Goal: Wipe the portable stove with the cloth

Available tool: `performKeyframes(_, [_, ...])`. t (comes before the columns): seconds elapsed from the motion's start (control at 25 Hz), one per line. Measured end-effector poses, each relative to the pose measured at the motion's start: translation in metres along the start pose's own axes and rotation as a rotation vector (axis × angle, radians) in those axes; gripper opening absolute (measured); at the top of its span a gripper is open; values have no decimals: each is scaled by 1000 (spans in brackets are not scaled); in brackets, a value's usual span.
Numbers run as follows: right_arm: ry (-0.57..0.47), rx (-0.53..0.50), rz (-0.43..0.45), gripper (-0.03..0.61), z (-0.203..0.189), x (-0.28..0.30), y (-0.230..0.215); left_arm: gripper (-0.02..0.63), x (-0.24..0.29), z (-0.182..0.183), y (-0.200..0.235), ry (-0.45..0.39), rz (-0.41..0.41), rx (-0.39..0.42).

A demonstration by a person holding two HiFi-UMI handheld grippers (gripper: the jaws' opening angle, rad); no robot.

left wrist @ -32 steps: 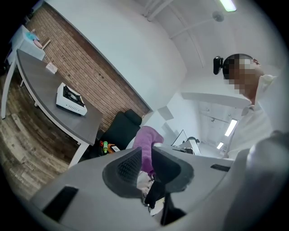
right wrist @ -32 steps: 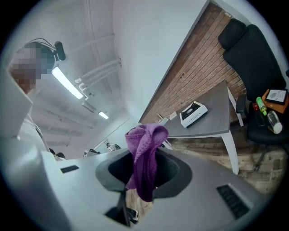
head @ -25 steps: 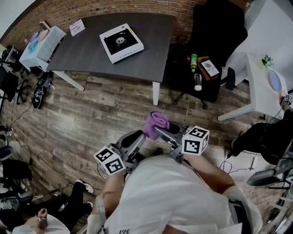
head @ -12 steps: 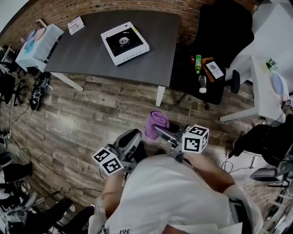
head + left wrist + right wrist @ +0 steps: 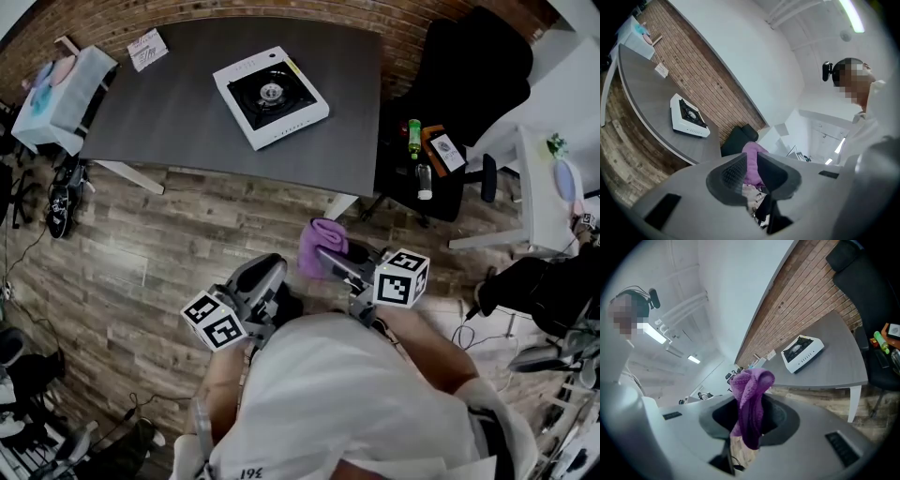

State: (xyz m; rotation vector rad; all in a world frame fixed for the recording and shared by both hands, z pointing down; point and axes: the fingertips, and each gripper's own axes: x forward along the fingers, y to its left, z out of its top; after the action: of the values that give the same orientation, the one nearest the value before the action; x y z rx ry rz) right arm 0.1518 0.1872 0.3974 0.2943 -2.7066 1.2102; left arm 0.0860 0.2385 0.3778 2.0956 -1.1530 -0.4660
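Spreading across the upper part of the head view, the grey table (image 5: 178, 122) is the biggest thing, and it stands well apart from the person, with a stretch of plank floor (image 5: 169, 234) between. The portable stove (image 5: 270, 97) lies on it, upper centre of the frame, white with a dark burner well, and nothing touches it.

Lower centre, both grippers sit close to the person's chest. The left gripper (image 5: 750, 168) has its pads a little apart with nothing between them; the purple showing through the gap is the cloth beyond, not something it holds. The right gripper (image 5: 751, 420) is clamped on the cloth (image 5: 751, 389), a purple knitted bunch that stands up out of the jaws and folds over at the top.

As a judgement, the wiping has not begun: the cloth is in hand, which is the only part done, and what is left is the approach to the table, laying the cloth on the stove and working over its top and sides.

Much cannot be made out. The stove is too small in every view to tell whether it is soiled or where. The person's shoulders cover the hands and the rear of both grippers in the head view. The cloth's lower end runs down between the right pads and out of sight.
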Motion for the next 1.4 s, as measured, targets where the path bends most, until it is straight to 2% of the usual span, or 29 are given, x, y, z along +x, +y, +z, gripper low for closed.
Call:
performKeyframes(0.28, [-18, -37, -43, 114, 29, 59, 5, 67, -21, 46, 43, 7, -34, -2])
performKeyframes(0.64, [9, -65, -70, 114, 55, 88, -7, 67, -10, 71, 74, 13, -54, -18])
performKeyframes(0.84, [29, -86, -44, 115, 82, 105, -24, 67, 8, 87, 89, 25, -29, -3])
performKeyframes(1.12, [66, -135, 11, 115, 135, 132, -57, 67, 51, 123, 117, 4, 20, 18])
performKeyframes(1.4, [105, -134, 54, 115, 182, 140, -96, 67, 99, 151, 137, -26, 82, 18])
